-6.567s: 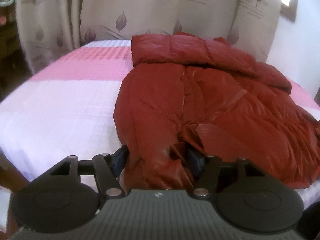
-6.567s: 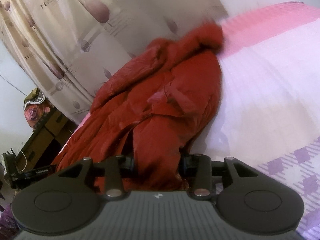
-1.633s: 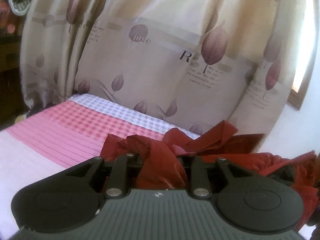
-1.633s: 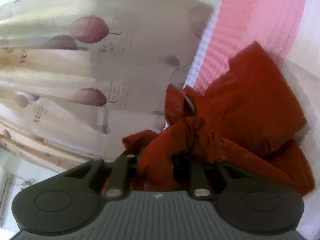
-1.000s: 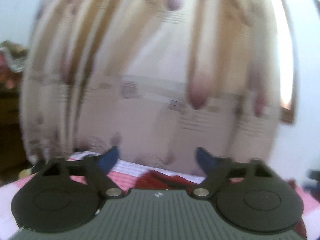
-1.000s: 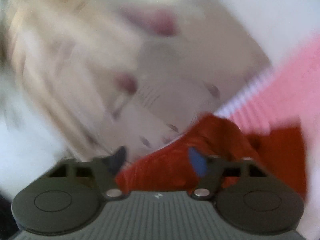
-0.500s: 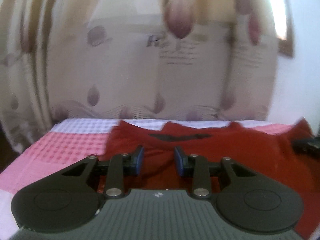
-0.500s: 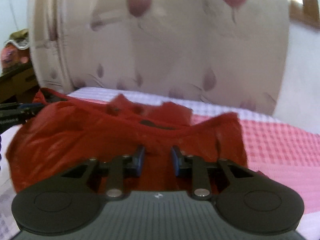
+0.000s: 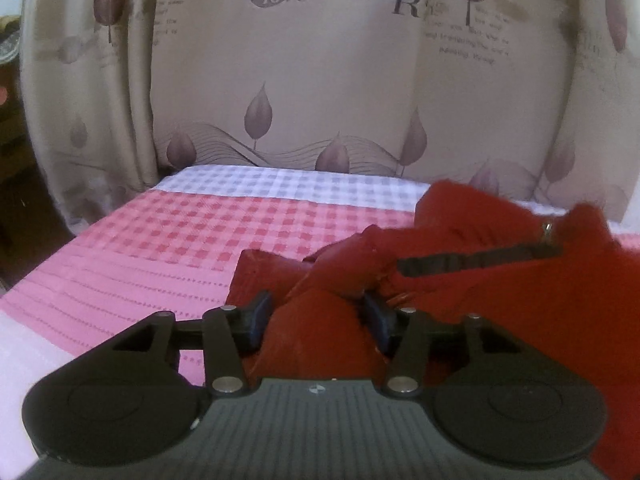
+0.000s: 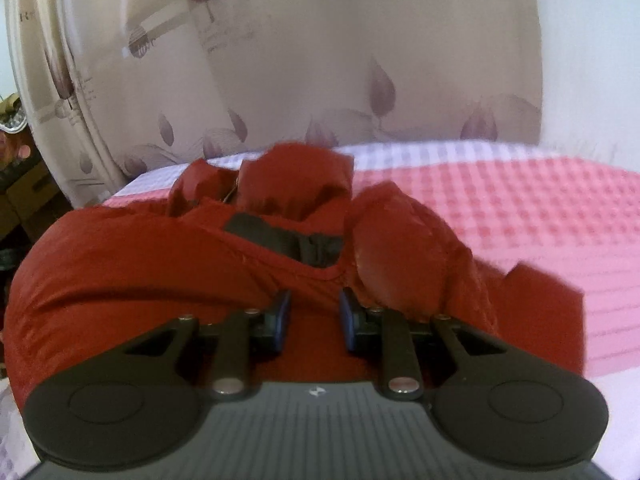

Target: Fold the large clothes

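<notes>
Both tongs point(image 9: 316, 320) point(image 10: 313, 318) pinch the puffy, rumpled red jacket point(image 10: 160, 256), left apparently opening.

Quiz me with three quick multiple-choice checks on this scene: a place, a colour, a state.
1. In the left wrist view, on which part of the bed does the jacket lie?
A. the left side
B. the right side
C. off the bed, on the floor

2. What colour is the jacket?
A. blue
B. red
C. green

3. How does the jacket lie?
A. crumpled in a loose heap
B. hung up on a hanger
C. folded into a neat flat square

Answers:
1. B: the pink checked cover is bare on the left, and the jacket fills the right.
2. B: its shiny fabric is red in both views.
3. A: bunched folds stick up unevenly, with a black strap showing.
</notes>
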The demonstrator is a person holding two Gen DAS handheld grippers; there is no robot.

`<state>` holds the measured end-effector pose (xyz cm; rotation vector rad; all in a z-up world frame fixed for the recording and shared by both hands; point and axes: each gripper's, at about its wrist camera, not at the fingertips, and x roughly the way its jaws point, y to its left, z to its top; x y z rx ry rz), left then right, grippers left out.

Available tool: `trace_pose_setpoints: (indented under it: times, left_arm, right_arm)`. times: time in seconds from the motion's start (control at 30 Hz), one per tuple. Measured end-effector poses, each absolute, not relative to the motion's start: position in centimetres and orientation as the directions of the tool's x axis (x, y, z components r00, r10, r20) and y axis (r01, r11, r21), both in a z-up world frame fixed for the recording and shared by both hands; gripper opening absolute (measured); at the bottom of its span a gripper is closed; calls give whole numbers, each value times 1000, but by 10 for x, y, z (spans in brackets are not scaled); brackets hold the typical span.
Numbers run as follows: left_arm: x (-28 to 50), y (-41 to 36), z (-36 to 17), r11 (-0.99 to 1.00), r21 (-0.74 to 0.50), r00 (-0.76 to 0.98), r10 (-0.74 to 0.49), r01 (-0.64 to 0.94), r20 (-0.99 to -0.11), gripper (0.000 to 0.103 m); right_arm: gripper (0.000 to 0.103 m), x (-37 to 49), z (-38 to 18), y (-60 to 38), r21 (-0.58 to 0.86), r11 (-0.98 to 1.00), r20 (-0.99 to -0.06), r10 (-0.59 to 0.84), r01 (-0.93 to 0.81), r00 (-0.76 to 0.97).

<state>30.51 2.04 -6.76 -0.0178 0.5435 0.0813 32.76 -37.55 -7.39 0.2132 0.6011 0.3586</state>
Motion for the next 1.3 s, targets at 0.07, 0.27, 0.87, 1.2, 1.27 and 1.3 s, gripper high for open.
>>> trace_pose_setpoints:
  times: [0.07,0.27,0.87,1.2,1.27,1.3]
  left_arm:
    - [305,21,-73,996,14,850,87,-94,-519,60]
    - [312,21,-82,994,29,839,102,-103,-534,64]
    - [317,21,-84,987,49,797,153,-154,-584,75]
    - [313,22,-79,984,68,792,171,-162,-586,78]
    - [314,25,-79,984,53,791,166,-168,-589,81]
    - [315,27,-80,985,42,790,161,-169,-592,81]
  right_arm:
    - [24,329,-79,-376,315,912,-513,397,-263,761]
    - [23,333,-91,-385,396,889,-515,423,-231,746]
    - [15,335,-78,-428,595,787,-482,510,-161,713]
    - [13,348,-42,-380,115,963,-587,263,-243,766]
    - [12,359,-53,-383,117,968,-635,245,-223,732]
    - [12,364,-60,-385,137,968,-658,248,-211,711]
